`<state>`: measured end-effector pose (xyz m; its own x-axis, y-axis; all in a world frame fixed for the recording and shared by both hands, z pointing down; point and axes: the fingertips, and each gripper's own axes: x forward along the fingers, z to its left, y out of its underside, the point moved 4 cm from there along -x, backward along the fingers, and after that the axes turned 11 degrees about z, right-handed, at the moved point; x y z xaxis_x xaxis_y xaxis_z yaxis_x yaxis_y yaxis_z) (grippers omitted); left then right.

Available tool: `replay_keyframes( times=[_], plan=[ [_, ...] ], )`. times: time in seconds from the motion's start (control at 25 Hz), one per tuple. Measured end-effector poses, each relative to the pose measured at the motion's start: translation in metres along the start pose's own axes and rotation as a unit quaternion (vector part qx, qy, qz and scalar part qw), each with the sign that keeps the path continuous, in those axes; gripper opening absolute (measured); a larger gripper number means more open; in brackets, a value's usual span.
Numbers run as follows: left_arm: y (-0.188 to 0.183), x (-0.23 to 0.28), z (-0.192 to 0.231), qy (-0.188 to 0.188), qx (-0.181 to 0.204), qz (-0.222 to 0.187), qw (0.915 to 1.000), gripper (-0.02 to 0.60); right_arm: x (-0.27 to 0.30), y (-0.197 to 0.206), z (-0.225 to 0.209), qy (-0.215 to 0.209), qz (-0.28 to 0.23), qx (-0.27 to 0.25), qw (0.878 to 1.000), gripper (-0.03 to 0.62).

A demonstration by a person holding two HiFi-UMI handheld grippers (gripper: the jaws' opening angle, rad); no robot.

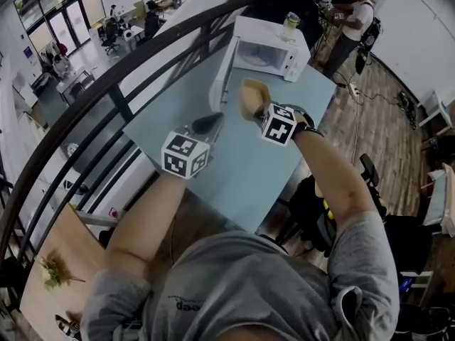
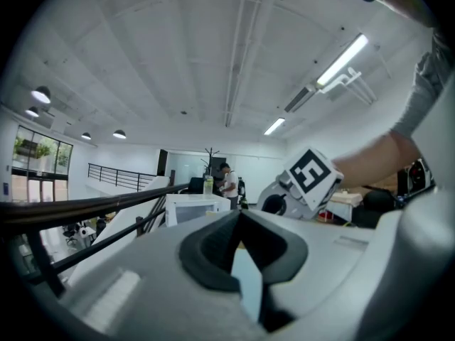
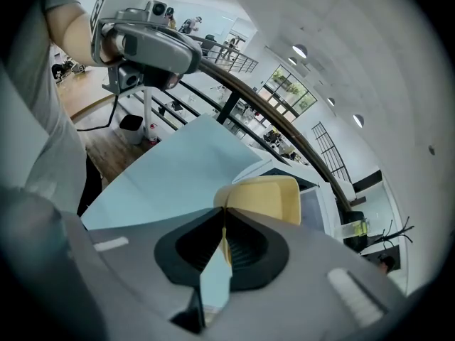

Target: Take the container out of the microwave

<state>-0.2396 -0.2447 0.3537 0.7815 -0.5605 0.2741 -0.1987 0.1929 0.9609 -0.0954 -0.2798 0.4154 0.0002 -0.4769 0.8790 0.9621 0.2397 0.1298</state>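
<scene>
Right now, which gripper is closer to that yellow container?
Right. The right gripper is clamped on the yellow container's wall. The left gripper is off to the container's left in the head view, jaws together, not touching it.

container (image 3: 266, 197) pale yellow | microwave (image 1: 264, 47) white | table (image 1: 238, 180) light blue

**Bright open-plan office beside a railing**

A pale blue table (image 1: 284, 148) stands against a dark curved railing (image 2: 122, 198), which overlooks a lower level with desks and chairs (image 1: 114, 30). Wooden floor (image 1: 377, 130) runs along the right, where a person (image 1: 353, 27) stands. Tall windows (image 1: 57, 20) lie far left. The white ceiling (image 2: 178, 48) carries strip lights (image 2: 341, 61) and round lamps (image 2: 41, 94).
</scene>
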Motion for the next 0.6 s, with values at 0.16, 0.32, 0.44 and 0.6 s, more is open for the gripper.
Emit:
replay_keyframes(
  times=[0.16, 0.32, 0.44, 0.6],
  plan=[
    [0.008, 0.0, -0.015, 0.007, 0.007, 0.013, 0.9999, 0.026, -0.006, 0.004, 0.016, -0.005, -0.001, -0.006, 1.0, 0.018],
    [0.023, -0.002, -0.033, 0.013, 0.012, 0.03, 0.9994, 0.026, -0.008, 0.01, 0.04, -0.008, 0.001, -0.029, 1.0, 0.018],
    [0.035, -0.001, -0.046, 0.019, 0.006, 0.042, 0.9989, 0.026, -0.01, 0.018, 0.059, -0.013, 0.003, -0.044, 0.999, 0.018],
    [0.049, 0.006, -0.062, 0.022, -0.004, 0.056, 0.9982, 0.026, -0.008, 0.032, 0.074, -0.019, -0.002, -0.047, 0.999, 0.018]
  ],
)
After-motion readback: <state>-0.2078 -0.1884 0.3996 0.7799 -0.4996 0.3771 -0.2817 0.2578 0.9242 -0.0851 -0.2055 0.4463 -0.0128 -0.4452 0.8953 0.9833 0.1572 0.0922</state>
